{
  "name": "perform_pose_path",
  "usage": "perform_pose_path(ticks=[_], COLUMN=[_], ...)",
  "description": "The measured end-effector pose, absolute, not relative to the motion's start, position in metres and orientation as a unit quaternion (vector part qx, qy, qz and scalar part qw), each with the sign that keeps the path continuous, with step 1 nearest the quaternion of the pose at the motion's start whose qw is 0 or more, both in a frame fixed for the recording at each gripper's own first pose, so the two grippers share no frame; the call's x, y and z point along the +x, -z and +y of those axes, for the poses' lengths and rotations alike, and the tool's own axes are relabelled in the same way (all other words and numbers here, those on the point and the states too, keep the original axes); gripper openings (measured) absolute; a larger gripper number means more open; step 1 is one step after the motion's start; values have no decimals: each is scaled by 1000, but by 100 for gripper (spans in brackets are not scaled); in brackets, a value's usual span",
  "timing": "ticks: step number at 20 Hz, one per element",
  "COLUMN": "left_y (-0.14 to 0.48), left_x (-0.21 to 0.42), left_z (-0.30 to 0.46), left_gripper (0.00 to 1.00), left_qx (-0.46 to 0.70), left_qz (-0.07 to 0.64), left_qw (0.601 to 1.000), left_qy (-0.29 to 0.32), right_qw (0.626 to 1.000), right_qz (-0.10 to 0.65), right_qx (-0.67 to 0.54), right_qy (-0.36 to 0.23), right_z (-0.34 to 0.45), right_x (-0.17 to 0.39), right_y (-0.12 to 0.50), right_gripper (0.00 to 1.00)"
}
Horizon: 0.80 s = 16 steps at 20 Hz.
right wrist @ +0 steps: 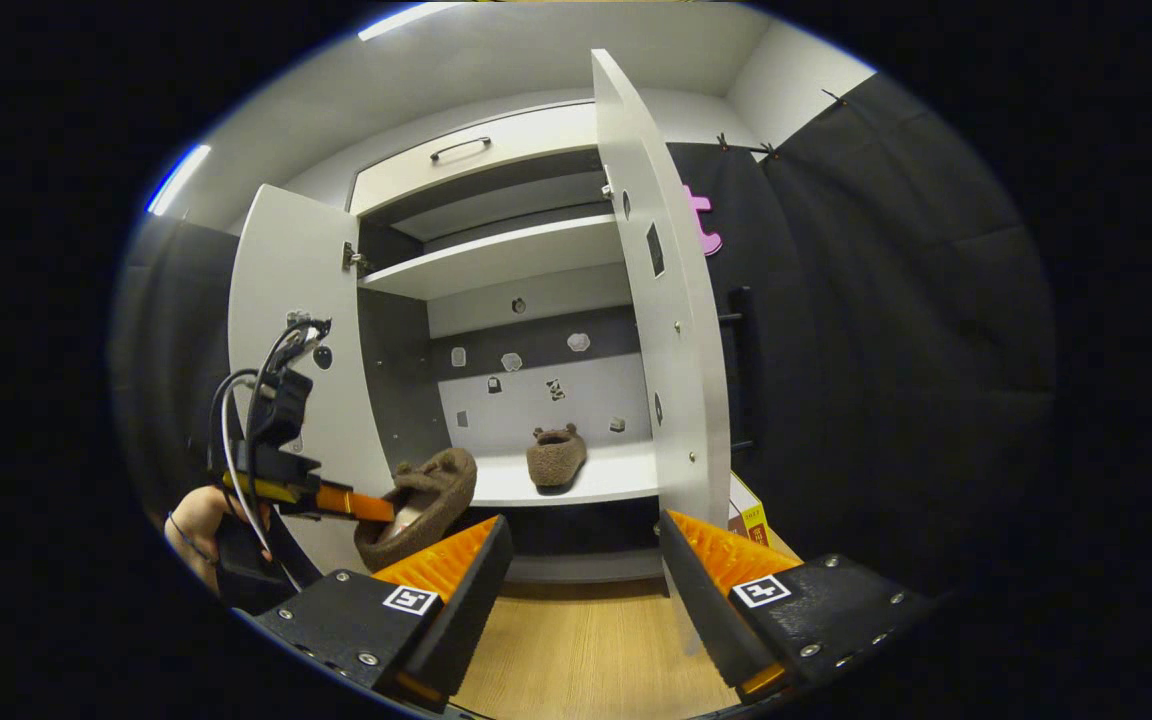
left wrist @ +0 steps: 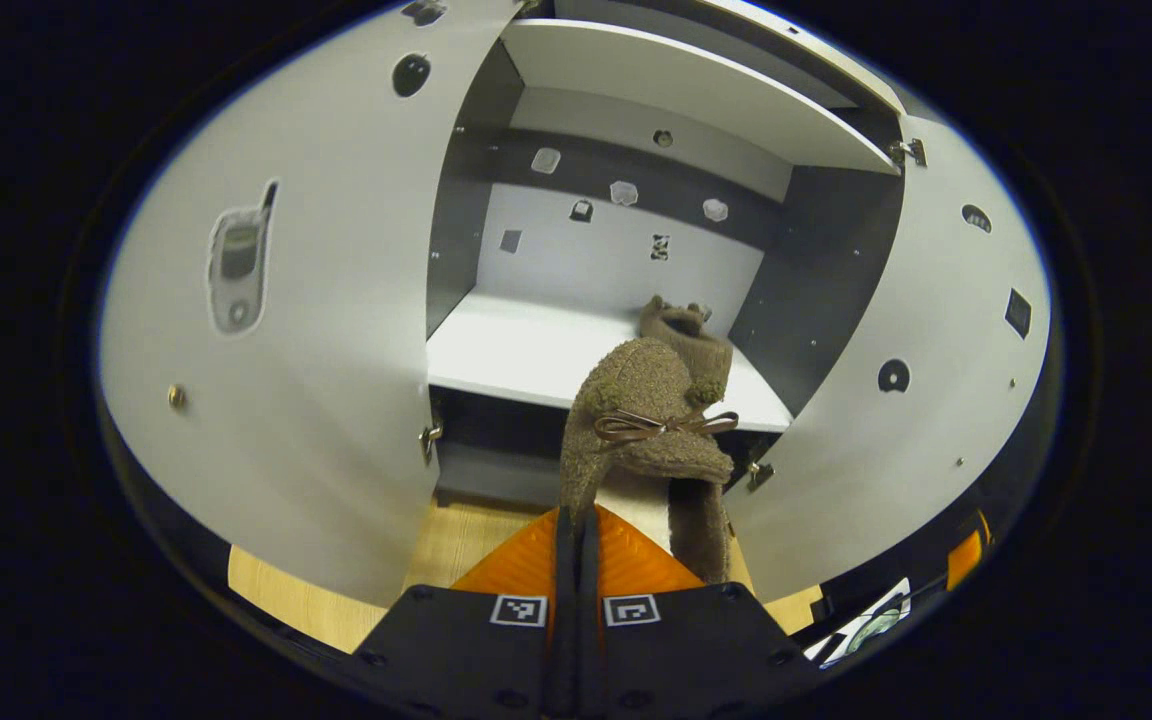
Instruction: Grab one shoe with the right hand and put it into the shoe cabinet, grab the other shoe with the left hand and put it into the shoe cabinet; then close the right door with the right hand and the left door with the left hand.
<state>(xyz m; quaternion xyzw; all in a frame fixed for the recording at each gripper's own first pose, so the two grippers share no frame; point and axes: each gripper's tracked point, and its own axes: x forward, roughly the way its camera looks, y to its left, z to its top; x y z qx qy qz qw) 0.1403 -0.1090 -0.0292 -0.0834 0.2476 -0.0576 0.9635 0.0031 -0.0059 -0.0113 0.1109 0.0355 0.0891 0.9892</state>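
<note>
My left gripper (left wrist: pixel 576 525) is shut on the heel edge of a brown fuzzy slipper (left wrist: pixel 648 420) with a small bow, held up in front of the open shoe cabinet (left wrist: pixel 586 350). The same slipper (right wrist: pixel 416 505) and the left gripper (right wrist: pixel 361 507) appear in the right gripper view, low at the left, with a hand behind. A second brown slipper (right wrist: pixel 556 457) lies on the cabinet's lower shelf (right wrist: pixel 576 485), and its toe (left wrist: pixel 676 322) shows beyond the held one. My right gripper (right wrist: pixel 581 560) stands open with nothing between its fingers, back from the cabinet.
Both cabinet doors stand wide open: the left door (left wrist: pixel 276 330) and the right door (left wrist: pixel 896 400), seen also as left door (right wrist: pixel 291 300) and right door (right wrist: pixel 661 300). An upper shelf (right wrist: pixel 496 255) sits above. Wooden floor (right wrist: pixel 586 650) lies below. A small box (right wrist: pixel 751 520) stands behind the right door.
</note>
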Motion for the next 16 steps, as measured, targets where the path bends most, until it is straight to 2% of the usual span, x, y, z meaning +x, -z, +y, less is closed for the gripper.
perform_pose_path(ticks=[9,16], left_y=[-41,-25], left_x=[254,331], left_z=[-101,-90], left_gripper=[7,7], left_qx=[-88,-117], left_qz=[212,239], left_qw=[973,964], left_qy=[32,21], right_qw=[990,992], right_qz=[29,33], right_qx=[115,109], right_qy=[-77,-62], right_z=[-24,-40], right_x=[6,11], right_y=[6,10], right_gripper=[91,91])
